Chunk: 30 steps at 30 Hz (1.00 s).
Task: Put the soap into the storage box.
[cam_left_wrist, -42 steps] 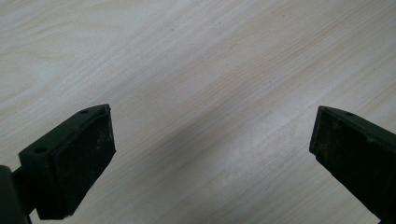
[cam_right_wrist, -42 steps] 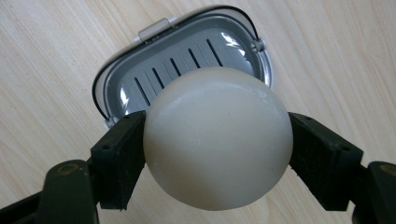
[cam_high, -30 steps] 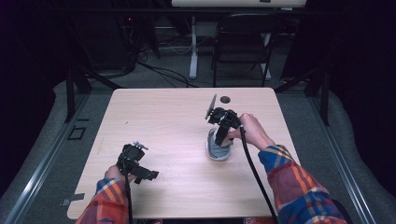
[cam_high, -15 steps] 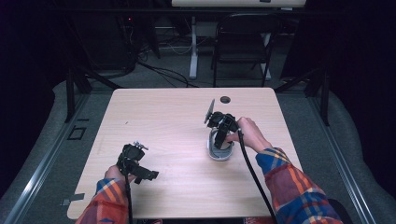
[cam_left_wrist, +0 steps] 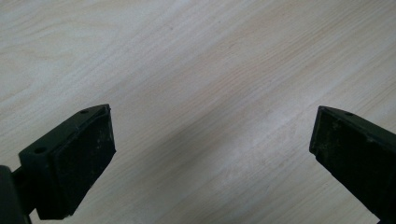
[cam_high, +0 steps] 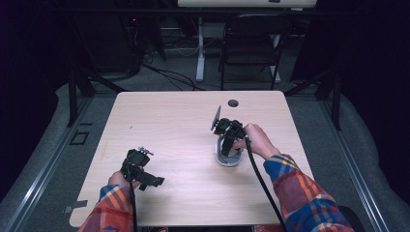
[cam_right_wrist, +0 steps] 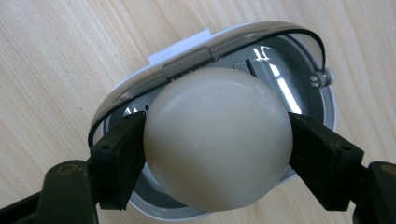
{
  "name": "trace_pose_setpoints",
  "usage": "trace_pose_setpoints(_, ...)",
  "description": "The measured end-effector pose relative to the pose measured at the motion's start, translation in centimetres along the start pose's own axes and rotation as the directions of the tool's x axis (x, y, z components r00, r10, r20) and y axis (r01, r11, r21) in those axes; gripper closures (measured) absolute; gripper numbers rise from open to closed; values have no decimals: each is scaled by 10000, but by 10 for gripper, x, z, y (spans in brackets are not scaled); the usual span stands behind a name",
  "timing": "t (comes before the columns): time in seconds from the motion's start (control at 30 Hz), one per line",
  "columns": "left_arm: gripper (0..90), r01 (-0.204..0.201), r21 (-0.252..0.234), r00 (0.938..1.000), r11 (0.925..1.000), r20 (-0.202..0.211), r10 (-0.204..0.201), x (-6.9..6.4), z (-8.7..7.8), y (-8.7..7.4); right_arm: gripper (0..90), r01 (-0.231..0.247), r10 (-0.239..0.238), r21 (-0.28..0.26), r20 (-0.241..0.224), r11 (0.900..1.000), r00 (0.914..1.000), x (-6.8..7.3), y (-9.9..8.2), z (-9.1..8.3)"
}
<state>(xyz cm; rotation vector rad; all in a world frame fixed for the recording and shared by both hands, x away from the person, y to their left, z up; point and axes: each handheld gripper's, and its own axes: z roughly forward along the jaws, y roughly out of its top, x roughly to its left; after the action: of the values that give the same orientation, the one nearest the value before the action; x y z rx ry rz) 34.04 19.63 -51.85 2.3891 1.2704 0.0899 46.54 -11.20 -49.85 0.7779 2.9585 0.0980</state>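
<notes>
A smooth white egg point(cam_right_wrist: 215, 126) sits between the black jaws of my right gripper point(cam_right_wrist: 218, 154), which is shut on its two sides. Directly beneath the egg lies an oval grey and white egg slicer point(cam_right_wrist: 306, 100), its wire frame swung open at the far rim. In the high view the right gripper point(cam_high: 227, 141) points down at the slicer point(cam_high: 228, 158), right of the table's middle. My left gripper point(cam_high: 147, 180) rests near the front left of the table, and its jaws point(cam_left_wrist: 212, 135) stand wide open over bare wood.
The light wooden table point(cam_high: 169, 121) has a dark round cable hole point(cam_high: 233, 103) near its far edge. A black chair point(cam_high: 251, 43) and dark stands are on the floor beyond the table.
The right gripper has come down a little with the egg, closer over the slicer. The left gripper has stayed where it was.
</notes>
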Motion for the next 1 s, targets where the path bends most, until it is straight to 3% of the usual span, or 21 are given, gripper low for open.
trace_pose_setpoints(0.57,1,-25,25,10000,10000,-26,25,0,0,0,247,-48,46,-229,-74,9997,10000,1,-4,-7)
trace_pose_setpoints(1.0,2,0,24,10000,10000,-33,0,-1,0,0,235,-101,90,-1094,-110,9939,9999,4,-28,-37)
